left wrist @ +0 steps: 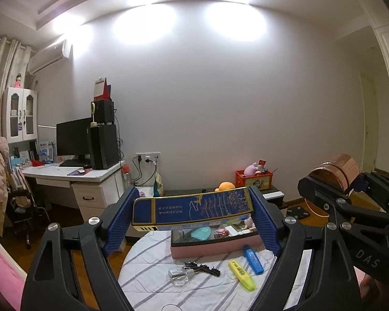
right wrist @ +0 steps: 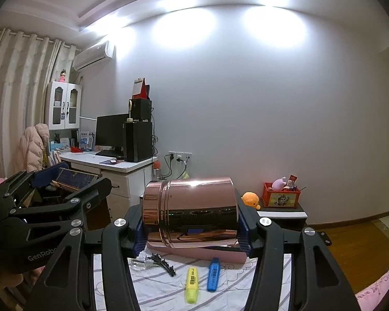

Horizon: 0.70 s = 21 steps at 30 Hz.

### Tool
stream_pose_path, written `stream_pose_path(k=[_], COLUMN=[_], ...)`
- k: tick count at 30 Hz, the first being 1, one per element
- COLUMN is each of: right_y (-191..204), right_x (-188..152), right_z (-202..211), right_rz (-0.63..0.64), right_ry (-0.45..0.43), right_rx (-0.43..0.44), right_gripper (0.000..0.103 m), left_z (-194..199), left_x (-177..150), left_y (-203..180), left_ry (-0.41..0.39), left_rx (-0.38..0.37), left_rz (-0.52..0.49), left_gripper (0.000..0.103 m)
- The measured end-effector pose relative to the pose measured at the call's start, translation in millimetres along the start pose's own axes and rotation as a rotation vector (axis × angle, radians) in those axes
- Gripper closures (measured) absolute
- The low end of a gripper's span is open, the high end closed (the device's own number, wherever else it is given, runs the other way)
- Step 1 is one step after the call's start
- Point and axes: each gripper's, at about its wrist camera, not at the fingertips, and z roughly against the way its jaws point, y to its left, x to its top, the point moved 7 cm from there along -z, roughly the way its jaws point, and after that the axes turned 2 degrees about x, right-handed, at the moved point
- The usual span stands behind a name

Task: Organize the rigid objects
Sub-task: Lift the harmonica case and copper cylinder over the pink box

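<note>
Landmark for all places: pink tray [left wrist: 215, 250], on the striped-cloth worktop [left wrist: 153, 280]

Near, this side of the tray:
- glass stopper [left wrist: 178, 276], black hair clip [left wrist: 202, 269], yellow marker [left wrist: 241, 275], blue marker [left wrist: 253, 259]; all loose on the cloth, not yet sorted

In the tray:
- teal case [left wrist: 200, 233] and small pink bits; hard to make out further

Above the tray:
- left gripper [left wrist: 194, 208]: jaws spread wide and clamped on the ends of a long blue box [left wrist: 194, 207], held lengthwise, roughly level, over the tray's far edge
- right gripper [right wrist: 190, 215]: jaws part-way in, gripping a shiny copper tin [right wrist: 192, 207] by its two ends, tin lying on its side over the tray

Pose: both grippers point nearly level, tipped slightly down, side by side, right one just right of the left

Hazards, judged:
- tin is smooth and round, pinched only on its flat ends; a small tilt could let it roll out and drop onto the tray or markers
- box is gripped at full span by the pad tips; a slack squeeze or twist could let it slip
- the two loads hang close together; lowering both at once may knock them together or crowd the tray
- tray may be too shallow for the tin

Far: orange plush [left wrist: 227, 185], red crate [left wrist: 254, 178]; well behind the tray
</note>
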Motion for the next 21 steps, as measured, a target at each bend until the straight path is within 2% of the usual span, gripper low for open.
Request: stream_pose_path(k=[12, 21], right_y=[-6, -24], right_x=[1, -4], right_z=[-21, -59], right_rz=[-0.012, -0.019], right_ry=[-0.002, 0.018], right_rx=[0.004, 0.001], right_gripper=[0.047, 0.047], left_z=[-22, -74], left_x=[3, 3], left_y=[-3, -9], left_ry=[-0.012, 0.015], left_rx=[0.002, -0.016], left_rz=[-0.024, -0.026], left_gripper=[0.018, 0.018])
